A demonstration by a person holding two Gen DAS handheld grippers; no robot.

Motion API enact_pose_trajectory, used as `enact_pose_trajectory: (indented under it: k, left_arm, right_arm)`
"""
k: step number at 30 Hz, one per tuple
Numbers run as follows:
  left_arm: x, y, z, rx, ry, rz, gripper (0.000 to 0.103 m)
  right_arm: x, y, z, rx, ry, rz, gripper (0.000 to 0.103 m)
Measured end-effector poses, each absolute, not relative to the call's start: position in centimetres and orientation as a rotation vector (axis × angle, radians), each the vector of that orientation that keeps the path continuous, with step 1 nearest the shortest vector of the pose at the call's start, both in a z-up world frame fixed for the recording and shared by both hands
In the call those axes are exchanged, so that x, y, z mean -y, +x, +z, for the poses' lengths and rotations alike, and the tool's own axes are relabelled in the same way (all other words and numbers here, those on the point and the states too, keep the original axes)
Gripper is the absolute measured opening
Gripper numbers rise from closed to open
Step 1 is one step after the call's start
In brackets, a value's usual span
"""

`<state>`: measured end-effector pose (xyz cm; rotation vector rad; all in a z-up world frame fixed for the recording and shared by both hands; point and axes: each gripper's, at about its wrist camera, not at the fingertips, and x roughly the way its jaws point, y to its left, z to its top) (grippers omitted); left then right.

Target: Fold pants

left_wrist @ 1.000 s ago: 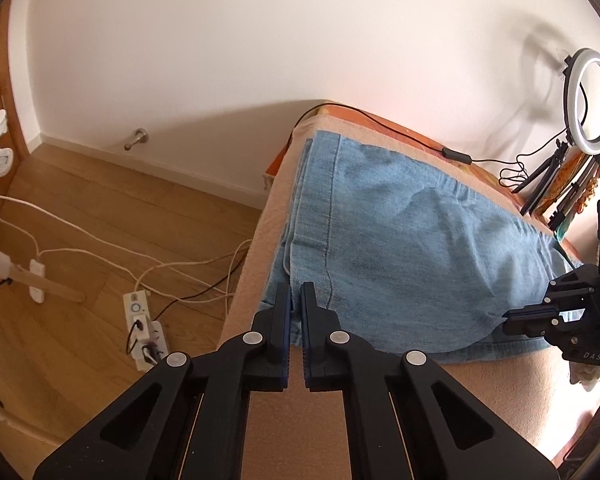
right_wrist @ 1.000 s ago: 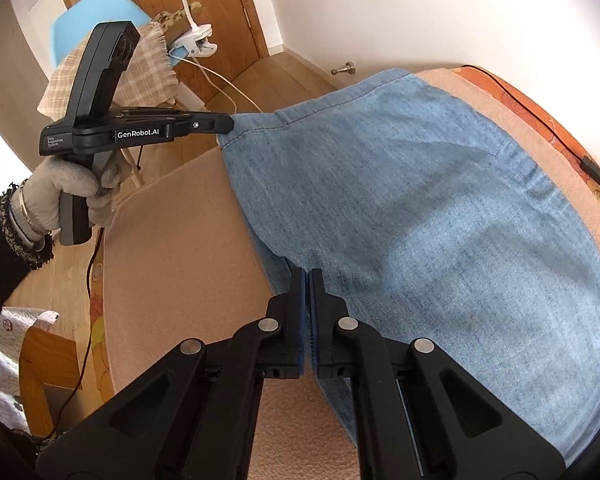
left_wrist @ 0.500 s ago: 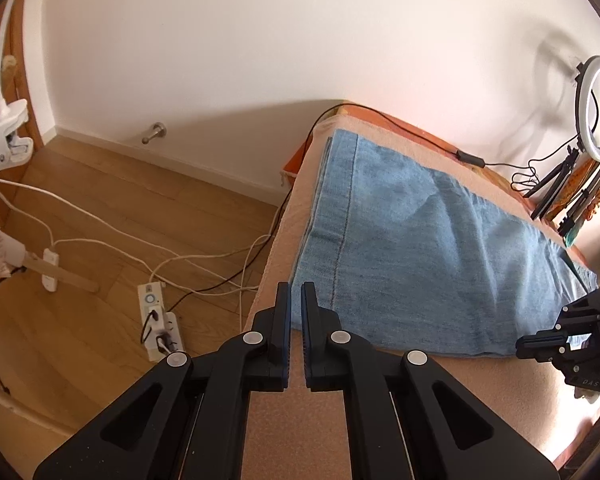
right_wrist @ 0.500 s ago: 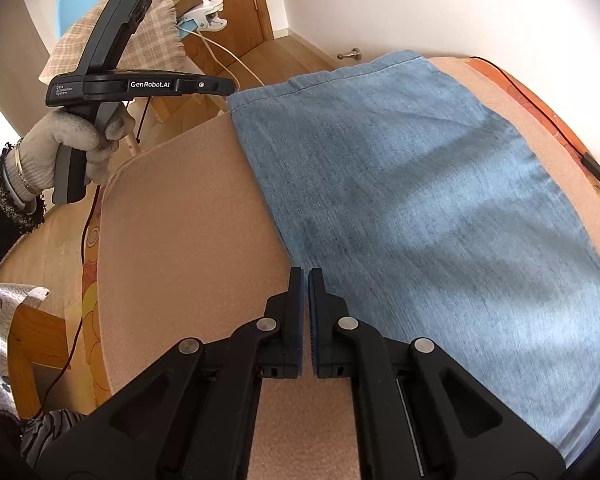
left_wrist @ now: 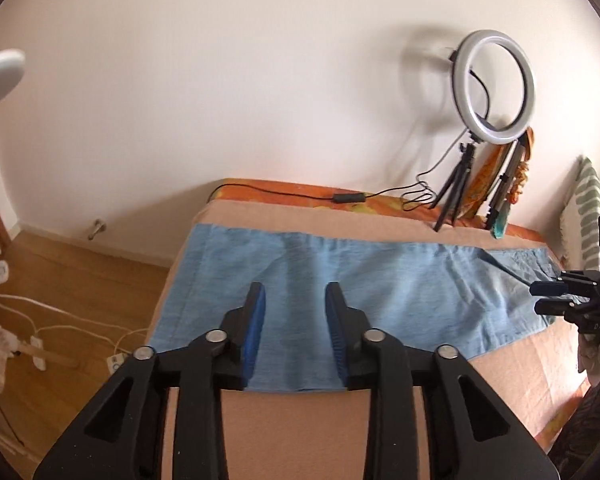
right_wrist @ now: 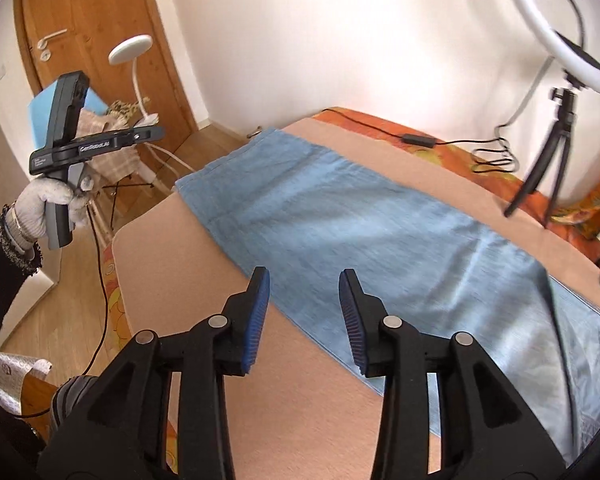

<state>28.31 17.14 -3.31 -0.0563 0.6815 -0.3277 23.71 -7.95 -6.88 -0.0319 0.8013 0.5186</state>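
Note:
Light blue denim pants (left_wrist: 340,280) lie flat as a long band on the tan blanket of the bed (left_wrist: 320,428); they also show in the right wrist view (right_wrist: 360,232). My left gripper (left_wrist: 295,300) is open and empty, raised over the pants' near edge by the leg end. My right gripper (right_wrist: 304,280) is open and empty above the near edge further along. The right gripper shows in the left wrist view (left_wrist: 548,298). The left gripper shows in the right wrist view (right_wrist: 156,134), held in a gloved hand.
A ring light on a tripod (left_wrist: 496,88) stands at the back of the bed with its cable (left_wrist: 348,198). Power strips and cables (left_wrist: 116,360) lie on the wood floor left of the bed. A wooden door (right_wrist: 100,40), desk lamp and chair are beyond.
Both grippers let go of the pants' edge, opened and lifted away. The pants now lie flat on the bed.

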Motion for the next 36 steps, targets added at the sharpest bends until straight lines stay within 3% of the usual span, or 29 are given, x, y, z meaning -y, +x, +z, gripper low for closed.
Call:
enact_pose_trajectory:
  k: [1, 2, 5, 7, 9, 22, 28, 36]
  left_arm:
    - [-15.8, 28.2, -2.7, -0.676, -0.05, -0.351, 0.053]
    - [-14.4, 28.0, -2.1, -0.666, -0.044, -0.372, 0.056]
    - [-10.4, 27.5, -0.9, -0.651, -0.021, -0.438, 0.056]
    - [-7.6, 27.4, -0.4, -0.65, 0.005, -0.483, 0.056]
    - [-4.9, 27.3, -0.1, -0.651, 0.035, -0.516, 0.056]
    - [11.2, 26.5, -0.7, -0.7, 0.118, -0.747, 0.056]
    - [17.3, 26.0, -2.7, -0.754, 0.141, -0.808, 0.056]
    - [24.2, 25.1, -6.8, -0.838, 0.2, -0.879, 0.056]
  right_arm:
    - [9.6, 23.2, -6.4, -0.789, -0.014, 0.488, 0.04]
    - [11.3, 22.6, -6.0, -0.776, 0.004, 0.461, 0.04]
    - [16.3, 20.7, -4.6, -0.743, 0.046, 0.382, 0.048]
    - [19.5, 19.4, -3.8, -0.729, 0.05, 0.336, 0.066]
    - [22.5, 18.0, -3.2, -0.729, 0.046, 0.297, 0.074]
    - [39.0, 9.1, -1.0, -0.729, 0.013, 0.076, 0.074]
    - [44.1, 7.4, -2.5, -0.786, -0.062, 0.027, 0.058]
    - [48.6, 6.3, -7.0, -0.883, -0.142, 0.035, 0.055]
